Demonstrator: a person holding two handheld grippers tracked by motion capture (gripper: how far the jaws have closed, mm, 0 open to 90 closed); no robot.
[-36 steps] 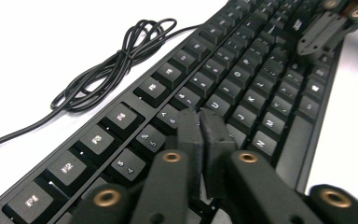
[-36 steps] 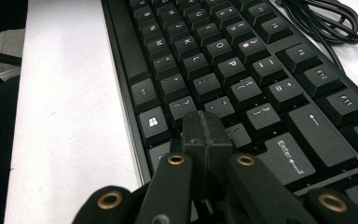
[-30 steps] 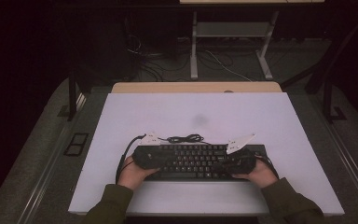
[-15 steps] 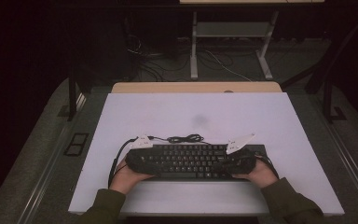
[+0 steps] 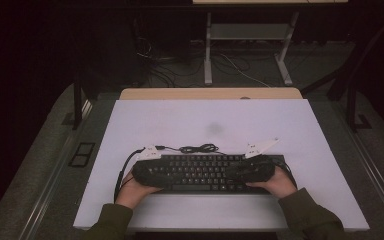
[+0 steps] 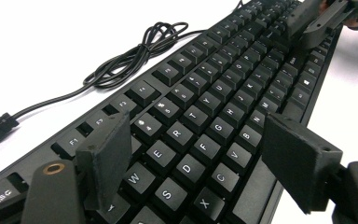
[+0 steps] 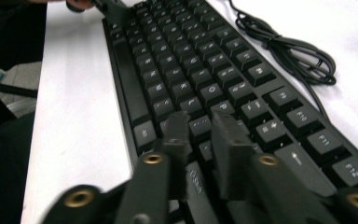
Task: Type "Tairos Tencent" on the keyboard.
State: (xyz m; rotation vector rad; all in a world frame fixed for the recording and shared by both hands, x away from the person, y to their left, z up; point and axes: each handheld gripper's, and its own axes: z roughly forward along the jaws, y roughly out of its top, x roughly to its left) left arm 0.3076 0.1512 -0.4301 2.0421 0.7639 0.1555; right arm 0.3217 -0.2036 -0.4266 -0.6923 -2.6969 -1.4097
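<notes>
Though over keyboard (image 6: 205, 116), left claw (image 6: 200, 163) wide.

Black keyboard (image 5: 200, 172) with white legends — black cable (image 5: 197, 148) — white table (image 5: 180, 120).

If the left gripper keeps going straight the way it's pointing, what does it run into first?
Probably the right gripper at the keyboard's far end; the left gripper points along the key rows, though it may brush the keys first.
</notes>
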